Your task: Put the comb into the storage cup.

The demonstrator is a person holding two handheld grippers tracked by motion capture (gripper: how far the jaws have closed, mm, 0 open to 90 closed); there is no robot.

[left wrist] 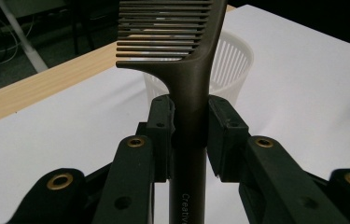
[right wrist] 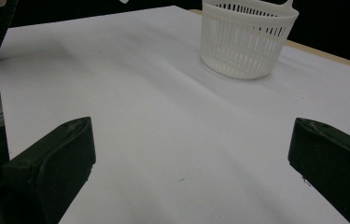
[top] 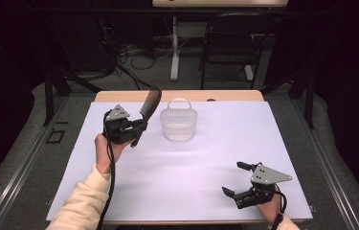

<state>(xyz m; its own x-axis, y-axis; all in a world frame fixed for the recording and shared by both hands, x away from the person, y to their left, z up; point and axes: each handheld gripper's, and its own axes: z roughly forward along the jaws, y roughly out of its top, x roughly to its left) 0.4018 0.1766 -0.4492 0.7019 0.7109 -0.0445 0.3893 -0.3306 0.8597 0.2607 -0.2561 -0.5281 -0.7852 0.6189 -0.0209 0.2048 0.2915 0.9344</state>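
Comb (top: pixel 150 104), dark brown, being clamped by its handle between the jaws of the left hand-held gripper (top: pixel 138 127), raised above the left part of the desk (top: pixel 225 143). Standing nearly upright, leaning a little to the right in the high view, teeth end at the top, handle end poking out below the jaws. Hanging just left of the white slotted basket (top: pixel 179 124), apart from it. In the left gripper view, rising straight up between the two black pads, comb (left wrist: pixel 190 88) handle pinched on both sides, teeth pointing left, pale lettering beginning "Creativ" running along the handle near the bottom edge. Basket (left wrist: pixel 231 65) sitting behind the comb there, partly hidden by it.

Left hand (top: pixel 105 148) gripping the tool from underneath, cream sleeve (top: pixel 84 201) coming in from the bottom edge, black cable trailing down along the forearm.

Right hand-held gripper (top: pixel 237 179) lying low at the near right of the desk, jaws spread wide, nothing between them, pointing left. In the right gripper view, two black jaws far apart at the lower corners, bare white desk surface (right wrist: pixel 163 130) between them, basket (right wrist: pixel 248 37) standing farther off at upper right.

Basket sitting upright near the middle far side of the white sheet, small loop handle at its far rim. Light wood strip (top: pixel 119 96) edging the far side of the desk. Black chair (top: pixel 229 43) standing on the floor beyond.
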